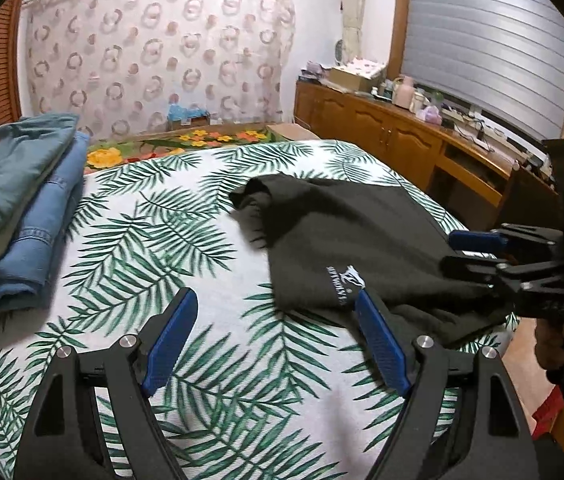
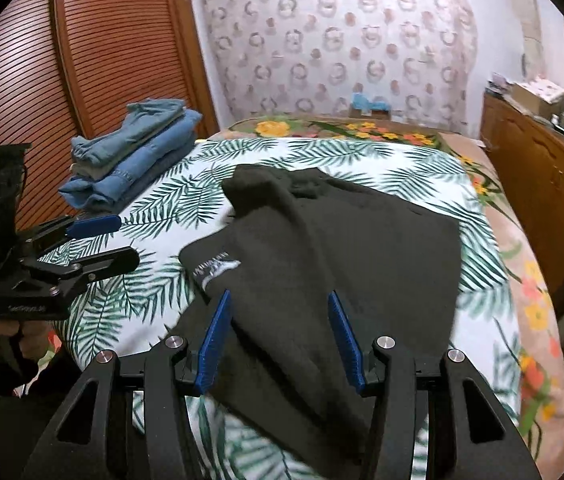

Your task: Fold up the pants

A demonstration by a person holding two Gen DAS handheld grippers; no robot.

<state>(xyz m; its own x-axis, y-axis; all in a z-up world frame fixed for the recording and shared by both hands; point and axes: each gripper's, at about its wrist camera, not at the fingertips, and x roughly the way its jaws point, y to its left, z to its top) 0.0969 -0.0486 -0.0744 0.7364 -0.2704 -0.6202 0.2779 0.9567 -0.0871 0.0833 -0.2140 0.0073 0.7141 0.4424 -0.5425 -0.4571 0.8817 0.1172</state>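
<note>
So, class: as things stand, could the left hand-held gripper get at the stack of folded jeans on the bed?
Probably yes. The left hand-held gripper is open and holds nothing, and only bare leaf-print bedspread lies between it and the stack of folded jeans. The dark pants lie off to the other side.

Left wrist view: low over the near edge of the leaf-print bedspread (image 1: pixel 154 216), facing the far patterned curtain (image 1: pixel 154 52), angled downward. Right wrist view: close above the bedspread's near edge too, further right, facing the same curtain. Shared by both: bedspread, dark pants (image 1: pixel 353 240), folded jeans stack (image 1: pixel 22 216), each other's gripper.
</note>
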